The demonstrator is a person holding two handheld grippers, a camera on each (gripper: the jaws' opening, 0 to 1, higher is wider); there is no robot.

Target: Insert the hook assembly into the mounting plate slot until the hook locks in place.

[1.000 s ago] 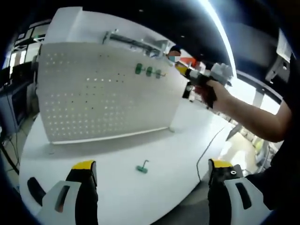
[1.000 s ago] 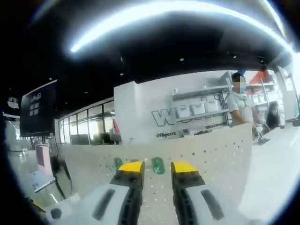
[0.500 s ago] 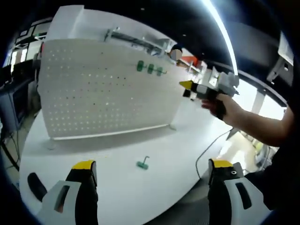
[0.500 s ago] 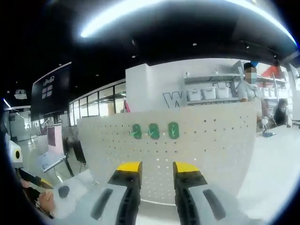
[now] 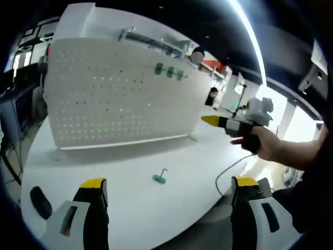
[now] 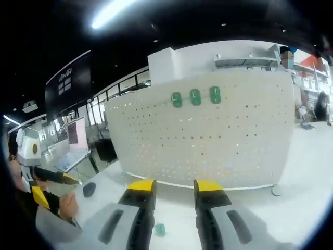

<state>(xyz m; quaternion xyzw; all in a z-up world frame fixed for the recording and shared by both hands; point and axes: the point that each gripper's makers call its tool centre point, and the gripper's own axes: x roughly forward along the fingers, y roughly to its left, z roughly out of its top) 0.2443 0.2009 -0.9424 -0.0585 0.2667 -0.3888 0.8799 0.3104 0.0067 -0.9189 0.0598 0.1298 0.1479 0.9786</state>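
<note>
So the green hook assembly (image 5: 159,177) was lying flat on the white surface (image 5: 125,172), out in front of the perforated mounting plate (image 5: 114,94) and well apart from it; its thin wire stem ran up and to the right in the left gripper view, away from the green base, so the long axis sat roughly diagonal there; in the right gripper view I could just catch the green base (image 6: 159,229) low down between my jaws, too small to read its direction. The plate stood upright on the surface with three green hooks (image 5: 170,72) already sitting in a row near its top edge (image 6: 195,97).

My left hand-held gripper (image 5: 165,183) was released, jaws spread wide apart with nothing in them, hanging low over the near edge of the surface; my right hand-held gripper (image 6: 170,185) held nothing either, jaws a narrow gap apart; from the left side it (image 5: 212,121) showed pointing left, with my hand (image 5: 265,146) around it.

Compared with a second ago, my right hand-held gripper had come down and backed off from the plate; the board looked farther away and the three hooks sat higher in its view; the loose hook hadn't moved.
</note>
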